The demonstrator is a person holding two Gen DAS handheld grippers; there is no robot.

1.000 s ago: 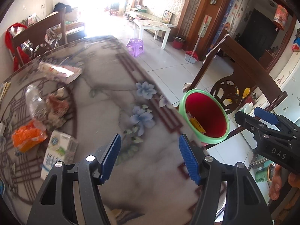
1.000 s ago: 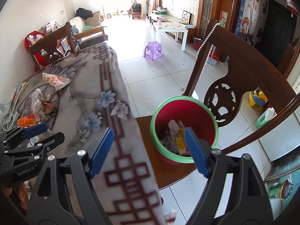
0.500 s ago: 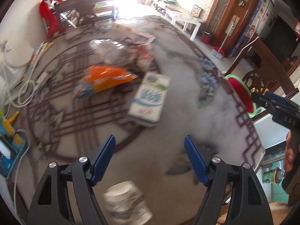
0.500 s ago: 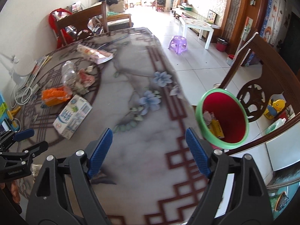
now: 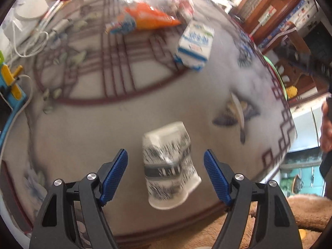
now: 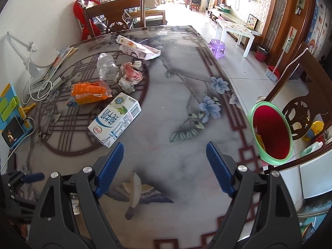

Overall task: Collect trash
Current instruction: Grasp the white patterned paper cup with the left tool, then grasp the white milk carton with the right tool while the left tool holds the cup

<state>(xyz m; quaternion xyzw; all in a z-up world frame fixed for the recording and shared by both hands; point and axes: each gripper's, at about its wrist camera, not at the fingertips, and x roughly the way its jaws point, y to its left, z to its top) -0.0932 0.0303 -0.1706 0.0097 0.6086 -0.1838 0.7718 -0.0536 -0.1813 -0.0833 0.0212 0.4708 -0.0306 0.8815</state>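
Observation:
My left gripper (image 5: 165,174) is open, its blue pads on either side of a white paper cup with black print (image 5: 169,162) that lies on its side near the table's front edge. My right gripper (image 6: 165,168) is open and empty above the table's front part. A white and blue milk carton (image 6: 115,120), an orange snack bag (image 6: 89,92), a crushed clear bottle (image 6: 106,68) and crumpled wrappers (image 6: 130,75) lie on the table. A red bin with a green rim (image 6: 271,133) stands on a chair at the right.
A pink and white packet (image 6: 138,49) lies further back. A white lamp base with cables (image 6: 39,76) and a blue and yellow device (image 6: 12,116) are at the table's left edge. Wooden chairs stand at the far end (image 6: 116,18) and right (image 6: 300,103).
My left gripper has swung from the bin side toward the table's front and come down around the paper cup. My right gripper has pulled back from the bin over the table.

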